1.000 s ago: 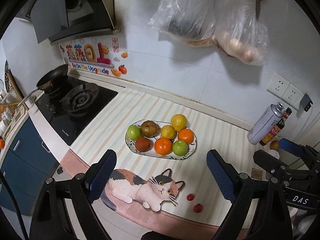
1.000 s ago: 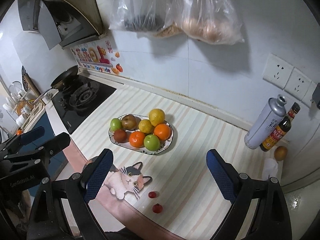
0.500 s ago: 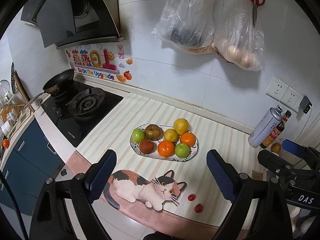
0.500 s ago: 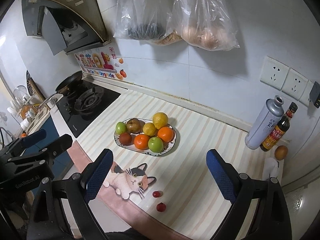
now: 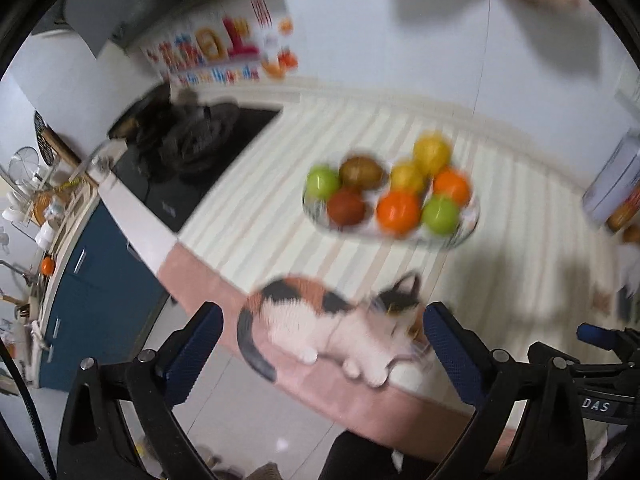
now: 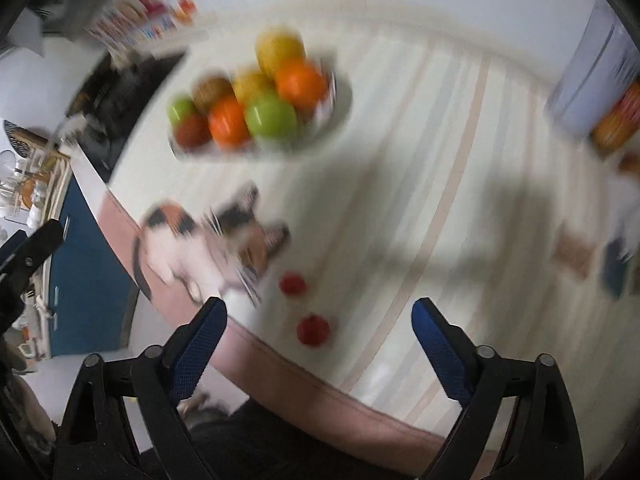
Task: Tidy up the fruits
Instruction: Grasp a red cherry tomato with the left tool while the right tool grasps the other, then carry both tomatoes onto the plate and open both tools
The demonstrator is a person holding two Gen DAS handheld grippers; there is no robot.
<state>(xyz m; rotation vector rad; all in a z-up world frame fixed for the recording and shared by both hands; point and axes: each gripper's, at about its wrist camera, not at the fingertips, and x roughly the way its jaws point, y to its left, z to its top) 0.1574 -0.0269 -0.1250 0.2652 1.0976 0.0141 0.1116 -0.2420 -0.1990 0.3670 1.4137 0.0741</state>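
**Approach step: both tools empty over the bench**

Right hand-held gripper (image 6: 319, 344): jaws apart, just been closing, nothing between them. Left hand-held gripper (image 5: 322, 350): apart, just been opening, empty. Two red fruits (image 6: 313, 330) lie loose near the bench (image 6: 460, 160) edge; the rest sit on the plate (image 6: 332, 100). Next, likely: straddle one red fruit, then close.

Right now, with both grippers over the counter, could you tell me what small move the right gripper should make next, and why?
Probably lower the right gripper, jaws open and empty though they have just been closing, onto the nearer small red fruit. It and a second small red fruit lie loose on the striped mat, apart from the full fruit plate.
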